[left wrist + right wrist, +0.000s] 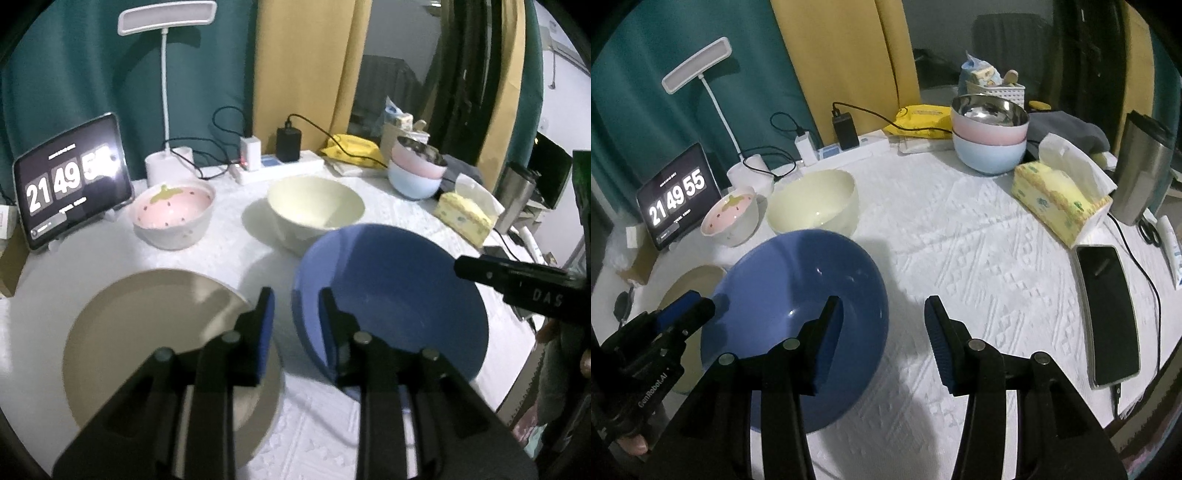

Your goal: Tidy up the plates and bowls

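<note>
A blue plate (pixel 399 295) is tilted, its left rim between the fingers of my left gripper (pixel 295 306), which is closed on that rim. It also shows in the right wrist view (pixel 798 306). A beige plate (pixel 155 339) lies flat to its left. My right gripper (pixel 882 325) is open, its left finger over the blue plate's right edge; it shows in the left wrist view (pixel 517 280). Behind stand a cream bowl (pixel 314 210), a pink strawberry bowl (pixel 173 214) and a stack of pink and light-blue bowls (pixel 990 136) with a steel one on top.
A tablet clock (pixel 70 184), a desk lamp (pixel 166 92) and a power strip with chargers (pixel 280 166) line the table's back. A tissue box (pixel 1060 199), a phone (pixel 1108 310) and a steel tumbler (pixel 1141 170) sit at the right on the white cloth (pixel 979 258).
</note>
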`<action>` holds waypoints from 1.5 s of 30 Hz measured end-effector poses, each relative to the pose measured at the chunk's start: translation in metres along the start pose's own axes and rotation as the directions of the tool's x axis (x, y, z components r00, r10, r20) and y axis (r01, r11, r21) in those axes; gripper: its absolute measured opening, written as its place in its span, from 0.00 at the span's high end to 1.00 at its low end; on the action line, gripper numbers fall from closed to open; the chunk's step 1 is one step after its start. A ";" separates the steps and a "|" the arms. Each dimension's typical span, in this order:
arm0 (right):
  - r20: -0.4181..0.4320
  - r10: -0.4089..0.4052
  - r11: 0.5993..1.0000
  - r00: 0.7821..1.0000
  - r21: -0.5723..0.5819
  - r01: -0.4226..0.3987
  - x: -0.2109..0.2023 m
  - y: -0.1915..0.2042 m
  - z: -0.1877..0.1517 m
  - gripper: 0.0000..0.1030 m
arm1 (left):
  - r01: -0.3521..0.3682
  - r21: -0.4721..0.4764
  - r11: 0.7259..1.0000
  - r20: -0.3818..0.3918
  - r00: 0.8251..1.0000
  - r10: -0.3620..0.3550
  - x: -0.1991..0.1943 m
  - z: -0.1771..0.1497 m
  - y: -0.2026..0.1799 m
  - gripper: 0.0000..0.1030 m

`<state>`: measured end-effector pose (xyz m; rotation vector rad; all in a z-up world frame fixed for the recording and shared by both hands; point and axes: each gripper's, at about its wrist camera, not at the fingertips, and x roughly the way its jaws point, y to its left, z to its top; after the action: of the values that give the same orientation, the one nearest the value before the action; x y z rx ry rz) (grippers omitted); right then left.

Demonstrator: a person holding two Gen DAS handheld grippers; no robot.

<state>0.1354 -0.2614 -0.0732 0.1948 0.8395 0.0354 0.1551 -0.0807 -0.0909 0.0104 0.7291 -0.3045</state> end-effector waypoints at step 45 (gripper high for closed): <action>-0.043 0.058 0.997 0.997 -0.045 -0.060 0.069 0.032 0.092 0.53 | 0.005 -0.007 1.000 -0.075 0.997 -0.005 0.073 0.090 0.022 0.56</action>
<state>0.2510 -0.2372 -0.0584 0.1761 0.8731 0.1141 0.2719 -0.0898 -0.0738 0.0141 0.8046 -0.3076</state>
